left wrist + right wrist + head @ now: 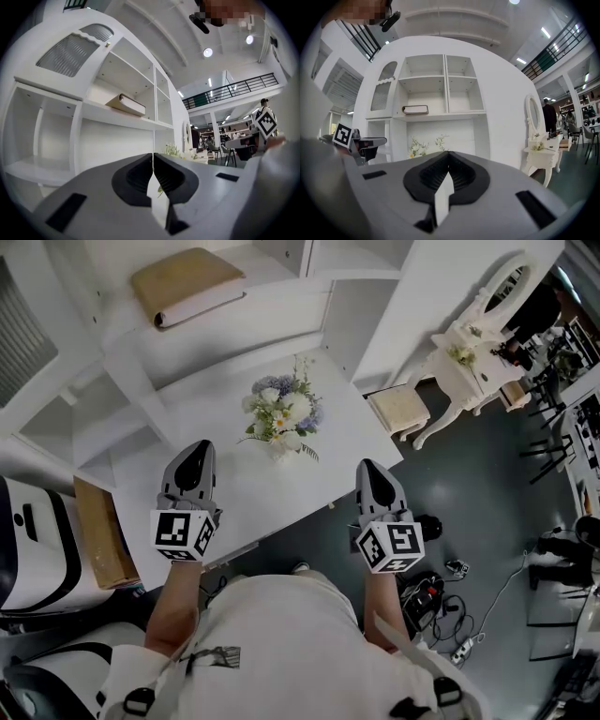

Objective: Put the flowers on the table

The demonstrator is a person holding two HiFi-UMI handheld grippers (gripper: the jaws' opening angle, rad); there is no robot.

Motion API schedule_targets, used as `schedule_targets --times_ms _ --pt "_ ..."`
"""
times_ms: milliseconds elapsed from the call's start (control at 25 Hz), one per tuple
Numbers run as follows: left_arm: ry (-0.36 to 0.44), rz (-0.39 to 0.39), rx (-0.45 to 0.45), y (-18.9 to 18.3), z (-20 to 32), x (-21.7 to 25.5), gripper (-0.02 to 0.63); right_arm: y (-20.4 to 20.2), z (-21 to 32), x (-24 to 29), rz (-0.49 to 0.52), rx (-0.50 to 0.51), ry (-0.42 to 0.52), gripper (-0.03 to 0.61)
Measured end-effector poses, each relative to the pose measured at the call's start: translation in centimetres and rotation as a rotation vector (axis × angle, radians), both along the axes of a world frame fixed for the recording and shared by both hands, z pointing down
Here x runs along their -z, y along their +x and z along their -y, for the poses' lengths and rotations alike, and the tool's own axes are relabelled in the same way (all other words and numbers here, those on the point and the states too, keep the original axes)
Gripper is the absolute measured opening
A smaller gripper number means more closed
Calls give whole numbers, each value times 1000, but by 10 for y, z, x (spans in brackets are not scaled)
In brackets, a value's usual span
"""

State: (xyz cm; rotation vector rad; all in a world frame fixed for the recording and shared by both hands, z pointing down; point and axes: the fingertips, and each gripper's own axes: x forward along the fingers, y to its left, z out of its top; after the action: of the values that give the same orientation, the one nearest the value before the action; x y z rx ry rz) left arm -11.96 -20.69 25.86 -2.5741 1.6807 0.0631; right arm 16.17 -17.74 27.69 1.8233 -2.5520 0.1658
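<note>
- While both grippers hover over the near edge of the white table (246, 495), the flowers (281, 418) rest farther in on its top, between the two and touched by neither.
- Left gripper (197, 456): jaws pressed together, nothing between them.
- Right gripper (370, 474): jaws likewise closed, empty.
- Bouquet judged light, soft and easily crushed, with fragile blooms.
- Best hold is probably low, at the gathered stems, never the petals.
</note>
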Motion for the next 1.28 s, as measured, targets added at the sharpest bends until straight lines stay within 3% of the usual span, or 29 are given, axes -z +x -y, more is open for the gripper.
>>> schedule_targets --times_ms 320,1280 --pt "77 -46 41 -10 -11 31 20 19 8 13 -18 -2 28 9" --pt "70 -56 45 -21 -38 34 20 -11 -4 11 -25 62 13 9"
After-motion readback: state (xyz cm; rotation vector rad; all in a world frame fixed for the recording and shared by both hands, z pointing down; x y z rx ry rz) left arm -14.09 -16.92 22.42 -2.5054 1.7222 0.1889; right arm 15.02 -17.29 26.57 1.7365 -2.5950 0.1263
